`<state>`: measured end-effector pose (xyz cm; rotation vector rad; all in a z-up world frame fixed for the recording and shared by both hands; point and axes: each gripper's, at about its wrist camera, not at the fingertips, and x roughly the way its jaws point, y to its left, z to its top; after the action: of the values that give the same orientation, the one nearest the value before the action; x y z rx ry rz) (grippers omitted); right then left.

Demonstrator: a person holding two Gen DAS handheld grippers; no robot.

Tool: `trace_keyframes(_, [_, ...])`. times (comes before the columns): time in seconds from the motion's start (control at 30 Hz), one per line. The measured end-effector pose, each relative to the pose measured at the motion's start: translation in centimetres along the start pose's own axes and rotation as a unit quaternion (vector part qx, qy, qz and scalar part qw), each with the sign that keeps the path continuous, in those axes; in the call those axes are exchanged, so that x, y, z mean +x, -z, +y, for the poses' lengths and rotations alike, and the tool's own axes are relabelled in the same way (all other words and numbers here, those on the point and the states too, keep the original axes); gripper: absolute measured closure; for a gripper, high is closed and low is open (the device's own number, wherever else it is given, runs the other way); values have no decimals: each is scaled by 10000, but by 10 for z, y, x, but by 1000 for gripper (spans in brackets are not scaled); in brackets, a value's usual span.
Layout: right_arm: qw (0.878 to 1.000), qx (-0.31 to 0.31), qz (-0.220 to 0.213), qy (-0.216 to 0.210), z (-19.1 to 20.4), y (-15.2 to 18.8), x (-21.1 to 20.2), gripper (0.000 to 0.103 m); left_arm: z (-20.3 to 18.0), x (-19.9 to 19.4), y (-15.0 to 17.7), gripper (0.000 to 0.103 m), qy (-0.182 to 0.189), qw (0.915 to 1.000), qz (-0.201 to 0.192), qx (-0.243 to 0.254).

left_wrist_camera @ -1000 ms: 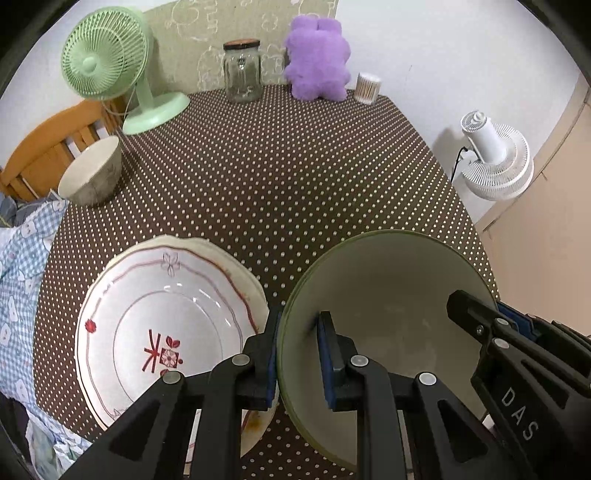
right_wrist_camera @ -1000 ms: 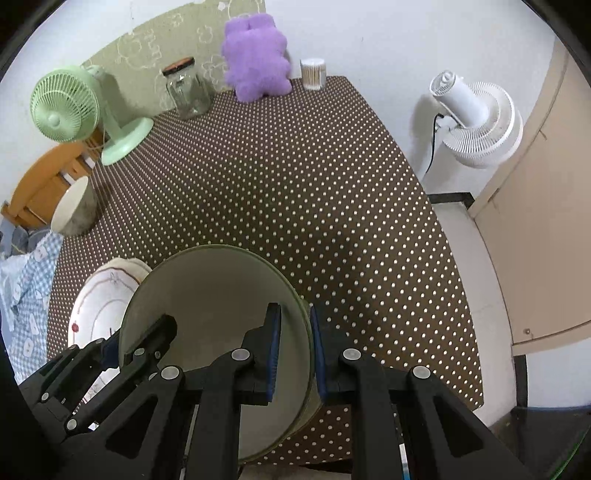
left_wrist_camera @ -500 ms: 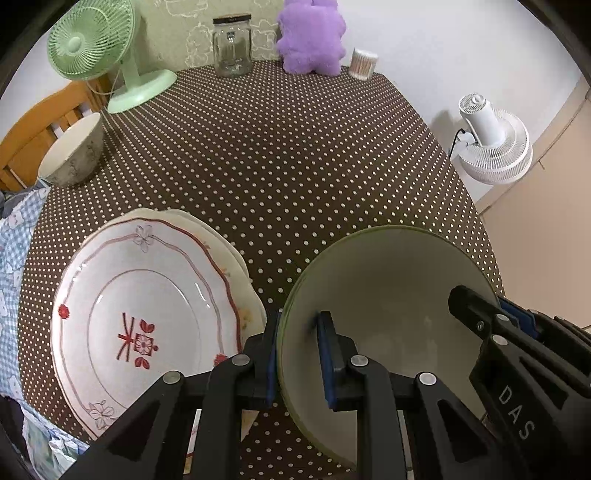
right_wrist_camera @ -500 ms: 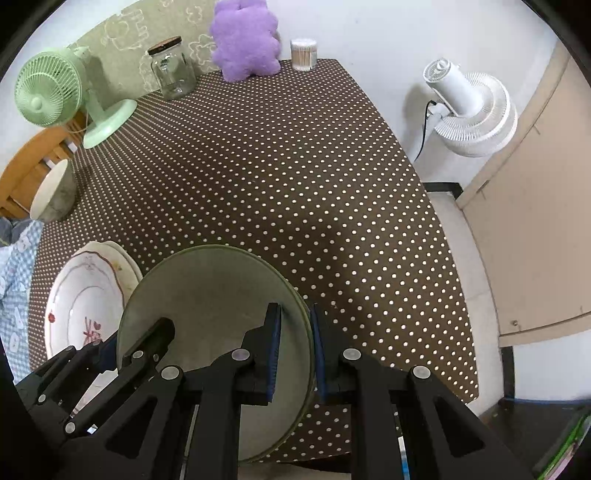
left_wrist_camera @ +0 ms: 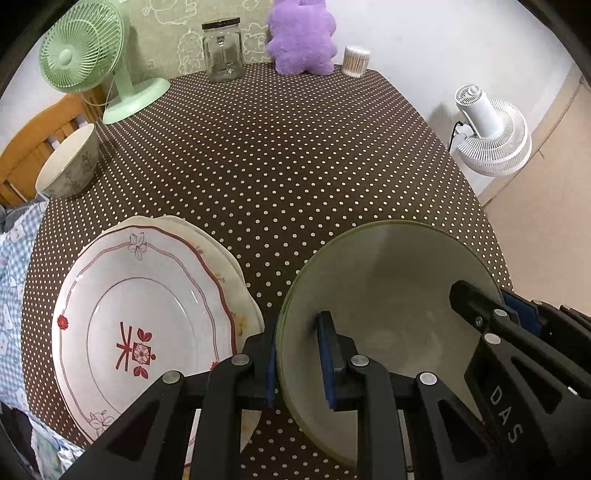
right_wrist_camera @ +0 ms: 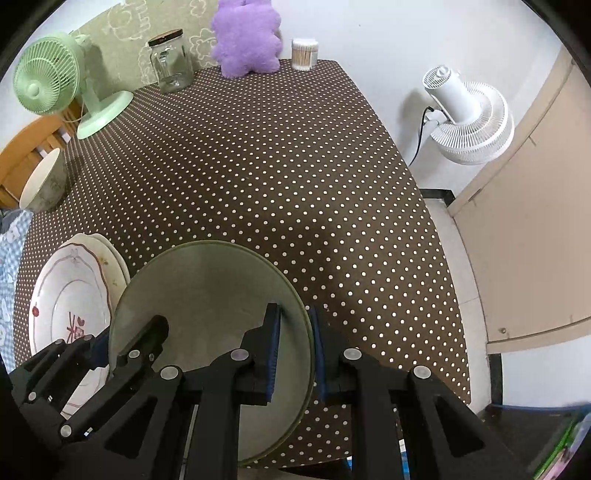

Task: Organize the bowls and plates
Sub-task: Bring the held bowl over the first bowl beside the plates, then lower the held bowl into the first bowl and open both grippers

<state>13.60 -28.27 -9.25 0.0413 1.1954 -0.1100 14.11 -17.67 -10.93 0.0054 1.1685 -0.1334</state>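
A large pale green bowl is held above the near edge of the dotted table, gripped on both sides. My left gripper is shut on its left rim; my right gripper is shut on its right rim. The bowl also shows in the right wrist view. Left of it, a white plate with red trim lies on top of another plate. A small beige bowl sits at the table's left edge.
At the back of the table stand a green desk fan, a glass jar, a purple plush toy and a cotton swab tub. A white floor fan stands right of the table. A wooden chair is left.
Both grippers have kept hold of the green bowl and shifted slightly, first back and up, then forward again. The plates and small bowl have not moved.
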Motion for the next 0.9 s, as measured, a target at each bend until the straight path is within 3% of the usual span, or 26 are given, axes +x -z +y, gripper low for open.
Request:
trace_keyframes(0.33, [9987, -168, -109, -476, -9, -2, 4, 83, -3, 0, 1, 85, -194, 9998, -81, -45])
trace_keyframes(0.53, [9945, -329, -59, -994, -16, -5, 8, 80, -7, -1, 2, 67, -241, 9993, 6, -271])
trace_keyframes(0.6, [9925, -379, -75, -1156, -19, -8, 7, 73, -8, -5, 1, 63, -290, 9989, -89, -359])
trace_keyframes(0.67, [9921, -379, -201, -1182, -23, -11, 3, 46, -7, -11, -1, 55, -313, 9981, -177, -503])
trace_keyframes(0.7, [9911, -370, -310, -1244, -26, -13, -1, 40, -7, -14, -3, 46, -331, 9976, -223, -559])
trace_keyframes(0.8, [9887, -453, -468, -1353, -30, -17, -8, 35, -4, -23, -5, 38, -450, 9959, -425, -653])
trace_keyframes(0.9, [9856, -545, -560, -1501, -31, -20, -14, 34, -2, -30, -7, 37, -500, 9946, -514, -751])
